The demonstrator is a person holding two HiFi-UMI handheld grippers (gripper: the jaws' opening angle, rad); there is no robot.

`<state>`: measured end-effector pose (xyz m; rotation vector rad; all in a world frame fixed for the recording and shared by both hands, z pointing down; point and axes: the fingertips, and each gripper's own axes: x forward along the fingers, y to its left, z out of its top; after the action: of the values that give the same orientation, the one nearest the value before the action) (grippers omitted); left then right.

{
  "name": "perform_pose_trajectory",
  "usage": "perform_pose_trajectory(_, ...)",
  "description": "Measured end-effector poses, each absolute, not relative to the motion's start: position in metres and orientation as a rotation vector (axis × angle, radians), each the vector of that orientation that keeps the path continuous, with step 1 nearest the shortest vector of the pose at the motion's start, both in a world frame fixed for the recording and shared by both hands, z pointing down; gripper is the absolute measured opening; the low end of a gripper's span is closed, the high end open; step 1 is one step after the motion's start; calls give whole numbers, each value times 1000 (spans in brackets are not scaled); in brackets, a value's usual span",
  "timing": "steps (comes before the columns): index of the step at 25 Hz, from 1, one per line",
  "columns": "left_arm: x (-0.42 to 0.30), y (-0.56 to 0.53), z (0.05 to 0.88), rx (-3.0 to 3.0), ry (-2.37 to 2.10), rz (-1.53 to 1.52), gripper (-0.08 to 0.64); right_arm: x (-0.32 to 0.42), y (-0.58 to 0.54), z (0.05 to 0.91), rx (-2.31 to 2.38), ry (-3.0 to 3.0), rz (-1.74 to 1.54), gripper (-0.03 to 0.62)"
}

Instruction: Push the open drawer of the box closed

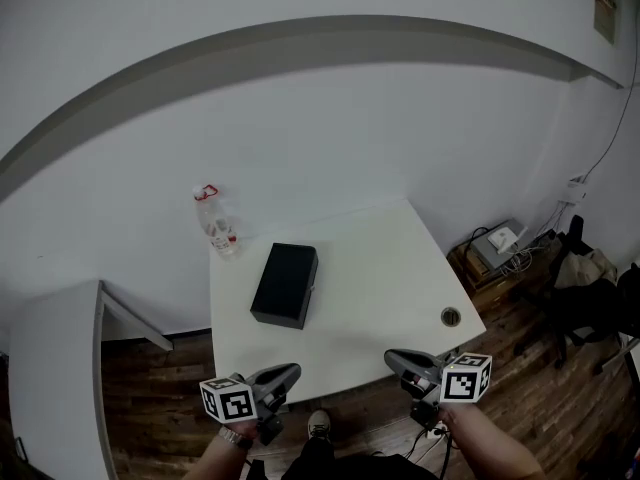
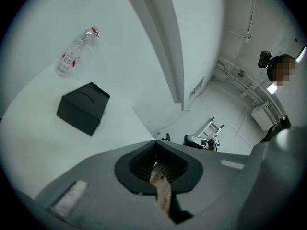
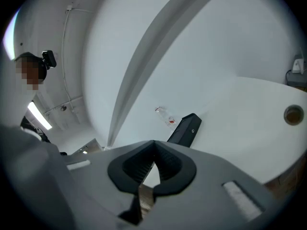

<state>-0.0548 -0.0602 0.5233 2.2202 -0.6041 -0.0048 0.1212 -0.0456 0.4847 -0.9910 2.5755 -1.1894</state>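
A black box (image 1: 285, 284) lies on the white table (image 1: 380, 268), left of the middle; it is also in the left gripper view (image 2: 83, 107) and the right gripper view (image 3: 184, 131). Its end face with a small round knob (image 3: 193, 130) shows in the right gripper view; I cannot tell how far the drawer stands out. My left gripper (image 1: 290, 372) hovers at the table's front edge, jaws shut and empty (image 2: 154, 143). My right gripper (image 1: 393, 356) sits at the front right edge, also shut with nothing in it (image 3: 154, 143). Both are well short of the box.
A clear plastic bottle (image 1: 215, 222) with a red cap stands at the table's back left corner, behind the box. A round cable hole (image 1: 451, 316) is near the right front corner. A low white cabinet (image 1: 60, 368) stands left; a crate with cables (image 1: 497, 243) and bags (image 1: 590, 268) lie on the floor at right.
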Motion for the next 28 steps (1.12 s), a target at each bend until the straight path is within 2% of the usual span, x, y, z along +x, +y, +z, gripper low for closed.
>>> perform_pose_trajectory(6,-7,54,519,2164,-559,-99,0,127,47,483,-881,2555,-1259,5)
perform_pose_trajectory(14,-4,157,532,2062,-564,-99,0,129,128,492,-806,2475,-1375,5)
perform_pose_trajectory(28,-9,177,521,2036,-595,-168,0,123,161,486,-795,2420,-1404,3)
